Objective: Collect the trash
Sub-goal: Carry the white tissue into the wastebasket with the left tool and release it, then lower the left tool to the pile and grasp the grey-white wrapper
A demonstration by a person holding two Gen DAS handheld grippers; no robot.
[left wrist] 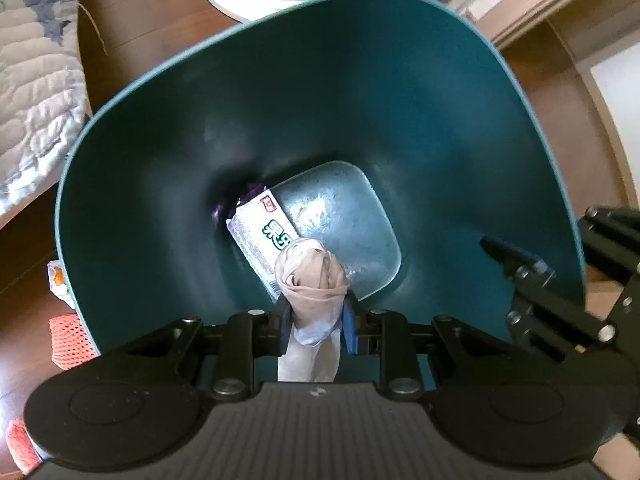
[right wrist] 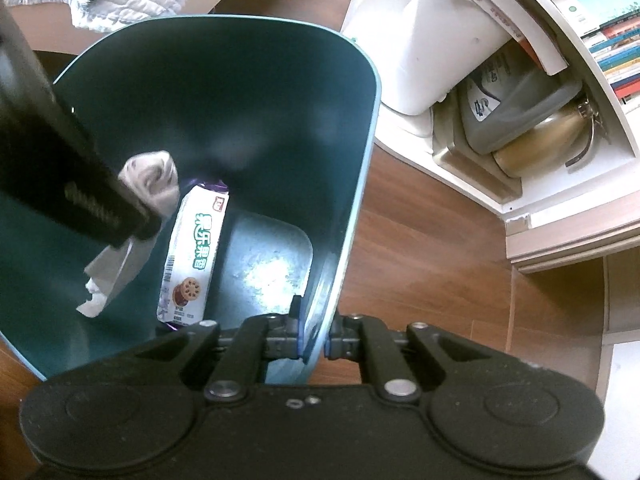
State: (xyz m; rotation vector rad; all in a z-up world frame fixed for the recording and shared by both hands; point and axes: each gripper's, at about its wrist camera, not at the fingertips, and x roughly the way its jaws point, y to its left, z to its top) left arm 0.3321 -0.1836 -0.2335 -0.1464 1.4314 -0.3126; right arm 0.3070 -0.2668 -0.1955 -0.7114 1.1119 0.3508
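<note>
A dark teal trash bin (left wrist: 400, 92) stands on the wooden floor, seen from above in both views. My left gripper (left wrist: 316, 316) is shut on a crumpled beige tissue wad (left wrist: 312, 276) and holds it over the bin's mouth; the wad also shows in the right wrist view (right wrist: 150, 178). A white cookie wrapper (left wrist: 260, 232) lies at the bin's bottom, also in the right wrist view (right wrist: 196, 256). My right gripper (right wrist: 314, 340) is shut on the bin's right wall (right wrist: 344, 220), one finger inside and one outside.
An orange net (left wrist: 70, 338) and a small wrapper (left wrist: 56, 280) lie on the floor left of the bin. A quilt (left wrist: 32, 80) lies at the left. A white appliance (right wrist: 420, 40) and a shelf with a jug (right wrist: 508, 108) stand at the right.
</note>
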